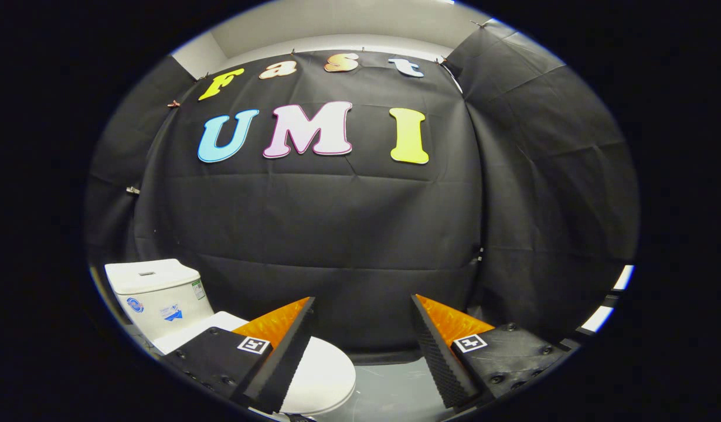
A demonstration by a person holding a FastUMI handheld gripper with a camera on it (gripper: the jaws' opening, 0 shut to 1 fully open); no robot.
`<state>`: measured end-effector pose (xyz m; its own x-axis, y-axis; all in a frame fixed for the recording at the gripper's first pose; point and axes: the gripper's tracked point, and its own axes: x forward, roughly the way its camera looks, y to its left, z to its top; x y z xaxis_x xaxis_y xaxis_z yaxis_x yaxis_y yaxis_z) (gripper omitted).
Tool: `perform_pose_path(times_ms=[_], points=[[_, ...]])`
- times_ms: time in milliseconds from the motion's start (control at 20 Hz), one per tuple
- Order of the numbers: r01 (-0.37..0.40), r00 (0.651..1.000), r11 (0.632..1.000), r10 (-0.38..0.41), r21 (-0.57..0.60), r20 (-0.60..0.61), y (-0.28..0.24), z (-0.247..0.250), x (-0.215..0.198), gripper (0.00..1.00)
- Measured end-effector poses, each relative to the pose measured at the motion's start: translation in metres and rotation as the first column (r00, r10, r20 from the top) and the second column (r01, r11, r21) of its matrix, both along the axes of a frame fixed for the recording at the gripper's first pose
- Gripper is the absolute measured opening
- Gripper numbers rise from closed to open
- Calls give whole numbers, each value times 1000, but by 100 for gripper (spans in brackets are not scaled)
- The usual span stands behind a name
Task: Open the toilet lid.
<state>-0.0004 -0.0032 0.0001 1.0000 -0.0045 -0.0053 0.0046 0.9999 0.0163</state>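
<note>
A white toilet stands low at the left, its tank (pixel 158 293) against the black cloth wall. Its white lid (pixel 325 375) lies flat and closed over the bowl. My gripper (pixel 363 308) hovers above it, open, with a wide gap and nothing between the fingers. The left finger (pixel 284 351) overlaps the lid's rear part and hides it. The right finger (pixel 442 357) hangs over the floor to the right of the bowl. The lid's front curve shows between the fingers, below them.
Black cloth walls (pixel 349 234) close the booth behind and on the right. Grey floor (pixel 395 387) runs beside the toilet's right side. A white strip (pixel 606 310) shows at the far right, low down.
</note>
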Motion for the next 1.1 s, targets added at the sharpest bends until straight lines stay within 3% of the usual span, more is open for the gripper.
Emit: perform_pose_path(times_ms=[500, 750, 1100], points=[[1, 1000, 1000, 0, 15, -15, 2, -2, -2, 98], [-29, 999, 999, 30, 35, -31, 15, 7, -3, 98], [-15, 1000, 996, 15, 88, 1, 13, 38, -3, 98]])
